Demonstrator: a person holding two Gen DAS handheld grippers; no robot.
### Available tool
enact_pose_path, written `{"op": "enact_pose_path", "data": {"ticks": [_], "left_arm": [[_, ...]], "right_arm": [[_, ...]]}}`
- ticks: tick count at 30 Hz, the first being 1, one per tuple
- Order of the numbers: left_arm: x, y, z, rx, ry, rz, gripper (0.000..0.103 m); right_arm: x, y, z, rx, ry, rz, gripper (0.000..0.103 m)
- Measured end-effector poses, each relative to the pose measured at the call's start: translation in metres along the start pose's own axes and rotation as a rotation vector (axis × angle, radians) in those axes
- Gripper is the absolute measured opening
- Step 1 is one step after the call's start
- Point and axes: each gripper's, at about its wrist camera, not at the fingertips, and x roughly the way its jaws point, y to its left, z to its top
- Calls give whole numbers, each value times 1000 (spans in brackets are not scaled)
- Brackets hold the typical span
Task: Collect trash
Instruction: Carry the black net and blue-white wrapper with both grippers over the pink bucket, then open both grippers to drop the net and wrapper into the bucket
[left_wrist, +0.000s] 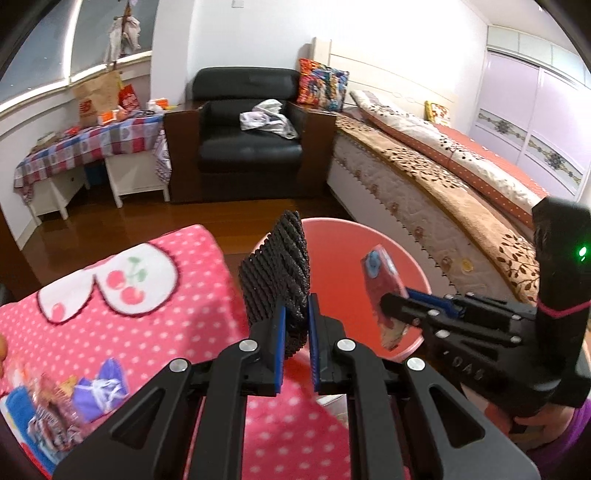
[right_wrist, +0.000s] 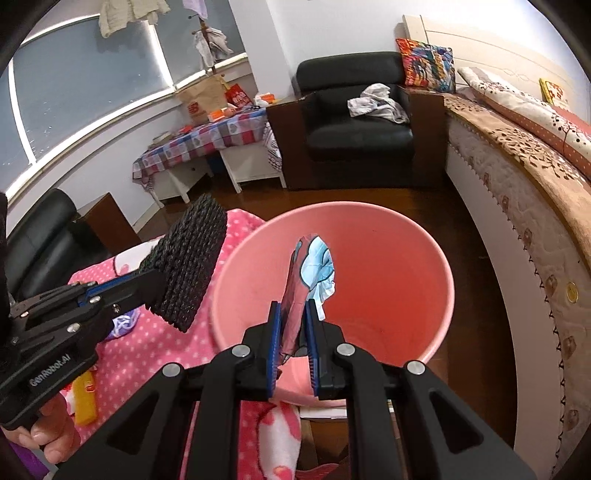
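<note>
**Both hands loaded over the pink bin**

The left hand-held gripper (left_wrist: 297, 325) is clamped narrow on a black ridged foam piece (left_wrist: 277, 273), which stands up from its blue pads and tilts toward 11 o'clock in the left wrist view. The right hand-held gripper (right_wrist: 293, 332) pinches a red and light-blue wrapper (right_wrist: 310, 273), upright between its pads. In the right wrist view the wrapper sits in front of the open mouth of the pink bin (right_wrist: 388, 229), while the foam piece lies at 9 o'clock from it, over the bin's left rim and the edge of the pink polka-dot blanket (left_wrist: 155, 332). That blanket covers the counter beside the bin. More wrappers (left_wrist: 55, 410) lie on the blanket at 8 o'clock in the left wrist view. Behind the bin, at 12 o'clock, stands a black armchair (left_wrist: 251, 122); a bed (left_wrist: 424, 177) runs along at 2 o'clock.
</note>
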Motion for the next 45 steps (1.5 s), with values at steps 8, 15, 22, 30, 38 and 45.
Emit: {"op": "enact_pose_path", "data": {"ticks": [8,15,22,30,38,45], "left_arm": [[28,-13,11,1,44,-69,10],[51,-20,7,6,100,-72,10],[56,-18,6,-19,121,-55,13],[57,-14,5,-45,142,-47,36],[49,-15,4,-52,126,-63,36],[30,-17,3,-44,90,-76,36]], "right_arm": [[14,-22,-2,39,29,-14,13],[24,-35,-6,56,53,-27,14],[27,-39,-7,61,56,-27,14],[29,-40,-8,58,48,-32,19],[22,-33,-8,58,29,-52,36],[10,-21,-8,46,6,-40,42]]}}
